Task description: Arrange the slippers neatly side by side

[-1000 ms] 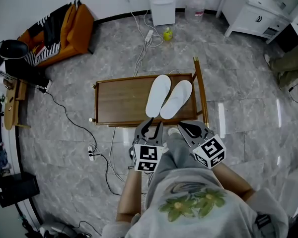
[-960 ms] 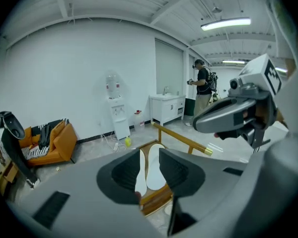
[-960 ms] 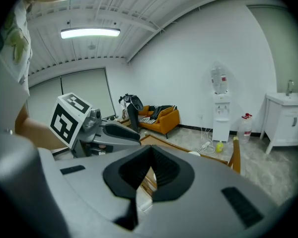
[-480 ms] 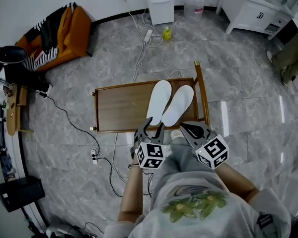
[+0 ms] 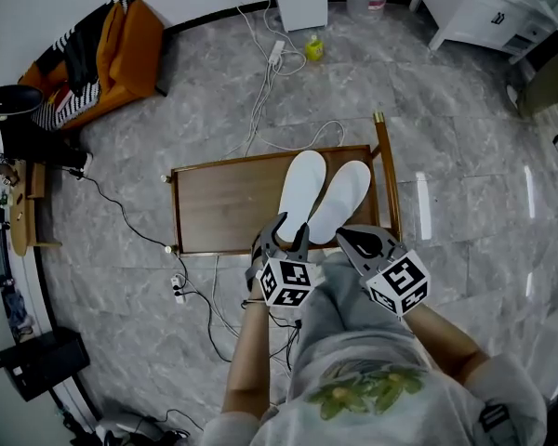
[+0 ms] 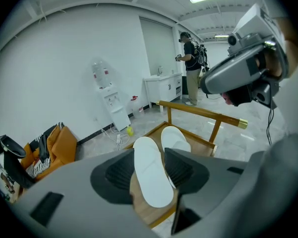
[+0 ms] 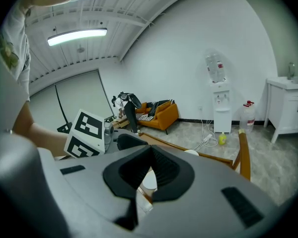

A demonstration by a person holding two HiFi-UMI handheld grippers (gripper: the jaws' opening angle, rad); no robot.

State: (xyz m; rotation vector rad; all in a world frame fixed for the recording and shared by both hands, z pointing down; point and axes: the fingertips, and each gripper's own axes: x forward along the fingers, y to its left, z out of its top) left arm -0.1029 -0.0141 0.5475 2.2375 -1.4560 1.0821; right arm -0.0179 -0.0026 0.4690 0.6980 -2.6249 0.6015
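Two white slippers are laid side by side on the right half of a wooden table (image 5: 223, 207), toes turned toward 12 to 1 o'clock. The left slipper (image 5: 300, 186) and the right slipper (image 5: 344, 198) are set against each other along their inner edges near the heels. The left gripper (image 5: 289, 234) is held at the table's 6 o'clock edge, at the heel of the left slipper. Its jaws have just been opening and are spread wide; the heel is seen in the gap between the pads but is not pressed by them. The right gripper (image 5: 355, 241) is held just at 3 o'clock of the left one, by the heel of the right slipper, with its jaw tips brought together and nothing caught between them. An orange sofa (image 5: 121, 49) is seen at 10 o'clock of the table, and a yellow bottle (image 5: 313, 48) at 12 o'clock on the grey floor.
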